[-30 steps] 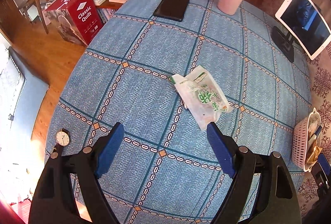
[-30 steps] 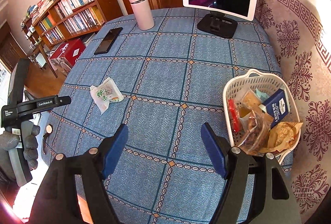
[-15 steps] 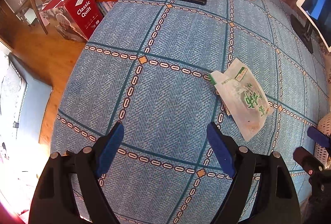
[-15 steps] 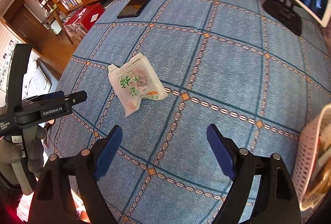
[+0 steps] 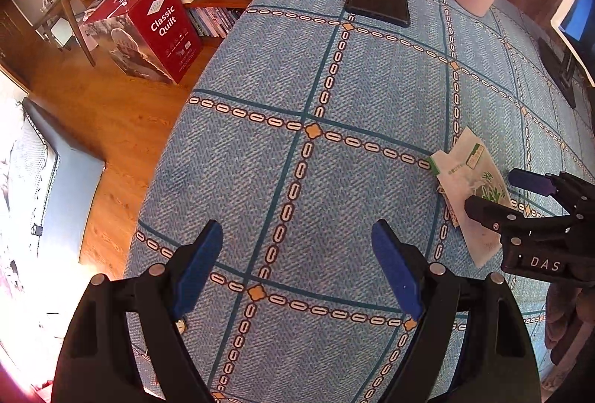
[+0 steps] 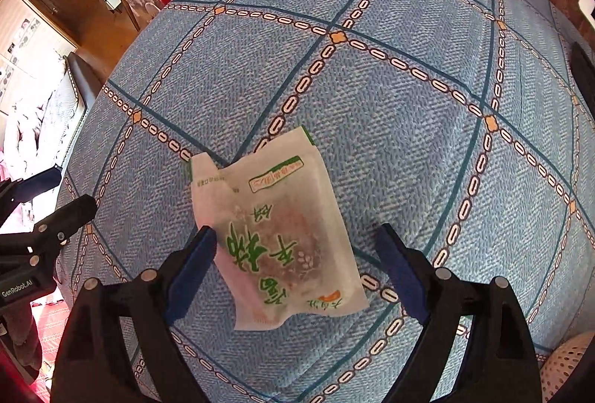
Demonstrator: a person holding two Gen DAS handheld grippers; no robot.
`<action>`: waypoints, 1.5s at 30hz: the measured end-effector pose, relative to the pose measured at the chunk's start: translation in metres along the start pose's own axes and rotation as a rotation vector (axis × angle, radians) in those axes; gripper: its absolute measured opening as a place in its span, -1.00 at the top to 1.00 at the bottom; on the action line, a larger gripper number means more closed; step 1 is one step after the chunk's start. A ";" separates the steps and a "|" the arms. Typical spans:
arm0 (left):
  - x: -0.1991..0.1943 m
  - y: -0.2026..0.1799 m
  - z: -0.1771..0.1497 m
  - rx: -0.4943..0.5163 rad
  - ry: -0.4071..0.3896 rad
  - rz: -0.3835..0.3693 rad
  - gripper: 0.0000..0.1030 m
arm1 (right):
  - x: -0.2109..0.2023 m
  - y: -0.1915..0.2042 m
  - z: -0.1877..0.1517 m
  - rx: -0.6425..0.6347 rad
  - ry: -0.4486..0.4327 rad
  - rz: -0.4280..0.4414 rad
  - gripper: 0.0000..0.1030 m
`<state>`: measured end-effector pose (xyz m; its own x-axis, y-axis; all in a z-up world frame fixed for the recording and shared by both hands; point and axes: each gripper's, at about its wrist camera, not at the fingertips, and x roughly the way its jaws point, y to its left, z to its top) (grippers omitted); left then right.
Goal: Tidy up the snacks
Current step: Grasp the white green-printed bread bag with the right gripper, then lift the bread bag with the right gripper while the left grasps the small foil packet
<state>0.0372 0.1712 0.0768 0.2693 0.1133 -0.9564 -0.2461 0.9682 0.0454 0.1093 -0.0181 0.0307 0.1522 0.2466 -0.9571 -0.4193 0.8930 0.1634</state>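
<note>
**Operator:** My right gripper (image 6: 295, 273) hangs over the snack packet (image 6: 277, 235), which lies flat on the blue tablecloth (image 6: 390, 113). Its jaws have just been opening and stand wide on either side of the packet, gripping nothing; the left pad looks to be at the packet's edge. My left gripper (image 5: 297, 269) is also wide open and empty, over bare cloth.

**Supervisor:** Handling properties?

**Operator:** I judge it light, soft and crinkly, with slippery film (contents probably crushable). I would pinch across the filled middle, not the flat sealed edge, with moderate force.
</note>
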 end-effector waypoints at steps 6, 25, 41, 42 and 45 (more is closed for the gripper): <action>0.012 -0.011 0.010 0.017 0.013 -0.015 -0.62 | -0.007 -0.002 -0.001 0.005 -0.005 0.029 -0.22; 0.033 -0.092 0.035 0.155 0.029 -0.093 -0.62 | -0.052 -0.076 -0.054 0.250 -0.062 0.130 0.39; 0.051 -0.119 0.040 0.205 0.048 -0.083 -0.62 | -0.041 -0.075 -0.062 0.240 -0.066 0.052 -0.55; 0.050 -0.119 0.038 0.205 0.045 -0.085 -0.61 | -0.039 -0.071 -0.059 0.221 -0.064 0.035 -0.55; 0.049 -0.115 0.036 0.203 0.033 -0.091 -0.48 | -0.031 -0.061 -0.056 0.191 -0.054 0.007 -0.55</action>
<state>0.1121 0.0731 0.0352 0.2502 0.0196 -0.9680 -0.0293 0.9995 0.0127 0.0802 -0.1010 0.0373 0.1993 0.2684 -0.9425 -0.2435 0.9452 0.2177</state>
